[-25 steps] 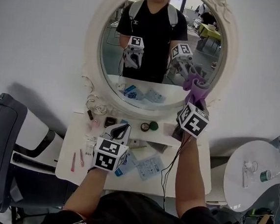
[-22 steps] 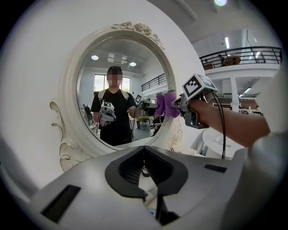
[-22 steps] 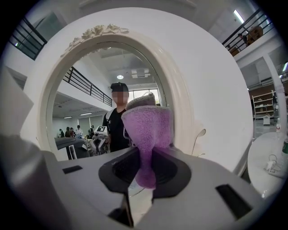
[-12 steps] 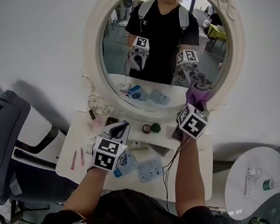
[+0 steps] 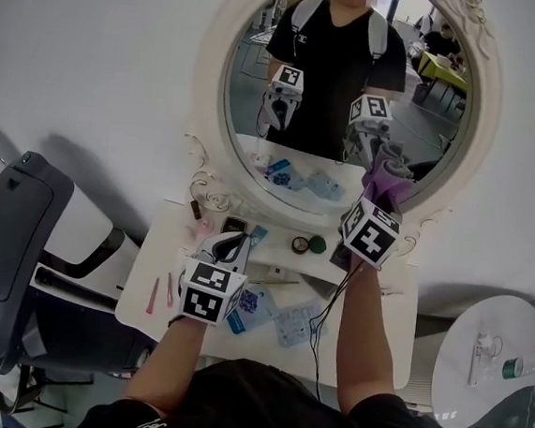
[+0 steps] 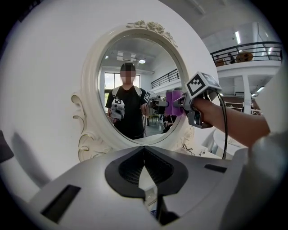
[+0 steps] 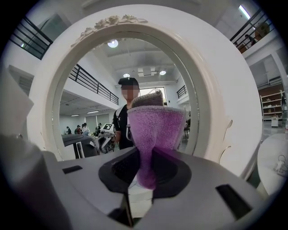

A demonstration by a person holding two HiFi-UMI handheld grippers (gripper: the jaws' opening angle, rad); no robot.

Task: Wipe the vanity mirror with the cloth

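Holding the cloth [image 7: 155,130] in my right hand-held gripper [image 7: 146,173]: its jaws are pinched on the purple cloth's lower end, and the rest fans up and out past the tips.

- Cloth position: at the lower right of the mirror [image 5: 249,113], right up against the glass near the frame. In the head view the cloth nearly meets its own reflection, so I judge it to be in contact or a hair off. I can't tell which.
- Key relation: the glass lies straight ahead along the right jaws. Nearly all the unwiped area runs up and to the left from where the cloth sits. The next stroke should press forward, then sweep left and up across the mirror.
- Left hand-held gripper [image 5: 229,250]: jaws closed together with nothing between them. It is low in front of the mirror, below the bottom of the frame and over the tabletop [image 5: 378,341], well apart from the glass.
- Nearer arm: the right one by a wide margin, and it already has the cloth, so there's no reason to bring the left in.
- Risk: only a narrow tail of cloth is clamped. Hard pressure could fold the fan back and put the jaw tips on the glass.
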